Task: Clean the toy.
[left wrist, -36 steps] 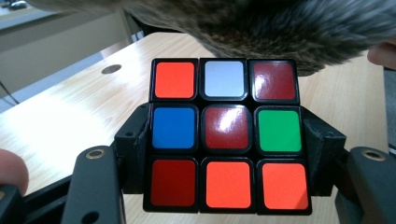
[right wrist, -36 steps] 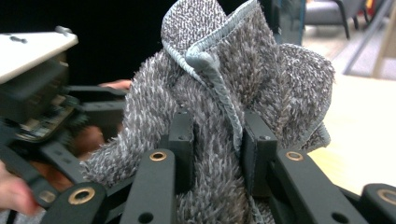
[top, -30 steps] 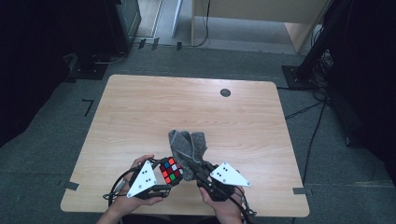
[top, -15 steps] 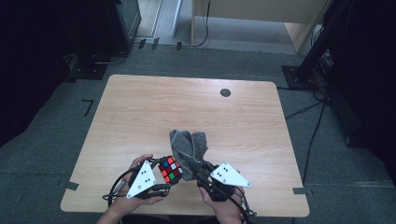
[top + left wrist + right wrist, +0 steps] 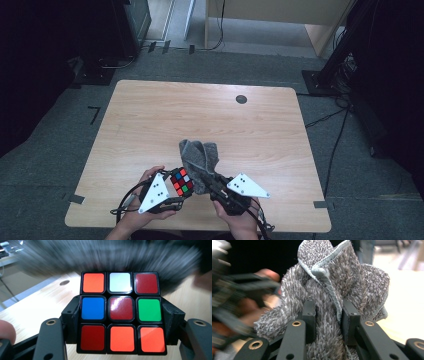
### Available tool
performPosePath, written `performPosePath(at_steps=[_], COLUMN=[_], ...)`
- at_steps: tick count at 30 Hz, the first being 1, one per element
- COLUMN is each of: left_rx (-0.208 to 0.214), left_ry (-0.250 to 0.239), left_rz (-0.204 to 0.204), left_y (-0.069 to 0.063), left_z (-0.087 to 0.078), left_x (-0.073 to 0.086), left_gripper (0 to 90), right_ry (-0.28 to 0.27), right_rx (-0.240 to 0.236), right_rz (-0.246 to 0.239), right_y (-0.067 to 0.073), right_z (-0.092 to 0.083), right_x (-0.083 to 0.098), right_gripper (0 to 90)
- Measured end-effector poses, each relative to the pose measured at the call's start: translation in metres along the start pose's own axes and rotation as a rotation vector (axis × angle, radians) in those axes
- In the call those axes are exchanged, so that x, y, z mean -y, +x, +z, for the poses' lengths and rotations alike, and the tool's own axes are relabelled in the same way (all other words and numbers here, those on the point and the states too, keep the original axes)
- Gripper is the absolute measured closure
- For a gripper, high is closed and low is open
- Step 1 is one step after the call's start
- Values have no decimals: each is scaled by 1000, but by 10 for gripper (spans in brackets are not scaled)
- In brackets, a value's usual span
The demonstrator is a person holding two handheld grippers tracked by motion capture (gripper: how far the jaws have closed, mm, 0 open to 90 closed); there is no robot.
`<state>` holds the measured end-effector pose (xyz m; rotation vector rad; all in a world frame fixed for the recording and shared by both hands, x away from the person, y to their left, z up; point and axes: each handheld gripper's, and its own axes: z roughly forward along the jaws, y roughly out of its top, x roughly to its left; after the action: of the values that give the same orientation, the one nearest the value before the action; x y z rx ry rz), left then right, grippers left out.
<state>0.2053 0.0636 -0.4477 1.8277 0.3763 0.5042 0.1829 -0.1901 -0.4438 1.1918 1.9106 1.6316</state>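
The cube [image 5: 121, 312] sits clamped in the left gripper [image 5: 172, 192], face up for wiping, judging by the cloth [image 5: 332, 297] bunched in the right gripper's [image 5: 212, 184] closed fingers.

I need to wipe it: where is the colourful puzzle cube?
High view: colourful puzzle cube at the table's near edge, clamped in the left gripper, beside the grey cloth.

Left gripper [image 5: 172, 192] low near the front edge, jaws clamped on both sides; right gripper [image 5: 212, 182] beside it, jaws pinched close together.
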Motion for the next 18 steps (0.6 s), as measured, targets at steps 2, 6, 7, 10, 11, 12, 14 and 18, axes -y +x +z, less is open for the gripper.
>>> performPosePath(at_steps=[2,6,7,10,11,12,14,18], left_rx=[5,-3,1,27,30,29,34,32], left_ry=[-60,-131,-149,-170,-170,-168,-173,-173], left_rz=[-64,-136,-158,-195,-195,-196,-206,-210], left_y=[7,15,16,16,16,16,17,19], left_z=[-5,-13,-13,-12,-12,-12,-14,-14], left_x=[-2,-3,-2,-1,-1,-1,-1,-1], left_gripper=[342,342,343,343,343,343,343,342], right_ry=[15,-7,-11,6,15,28,55,101], right_rx=[14,-36,-59,-158,-169,-166,-181,-224], right_rz=[77,169,181,189,185,171,159,154], right_y=[-12,-19,-17,-4,0,4,6,6], right_z=[0,-2,-1,7,9,11,15,21], right_x=[2,2,2,6,7,9,13,16], right_gripper=[703,702,702,706,710,713,714,716])
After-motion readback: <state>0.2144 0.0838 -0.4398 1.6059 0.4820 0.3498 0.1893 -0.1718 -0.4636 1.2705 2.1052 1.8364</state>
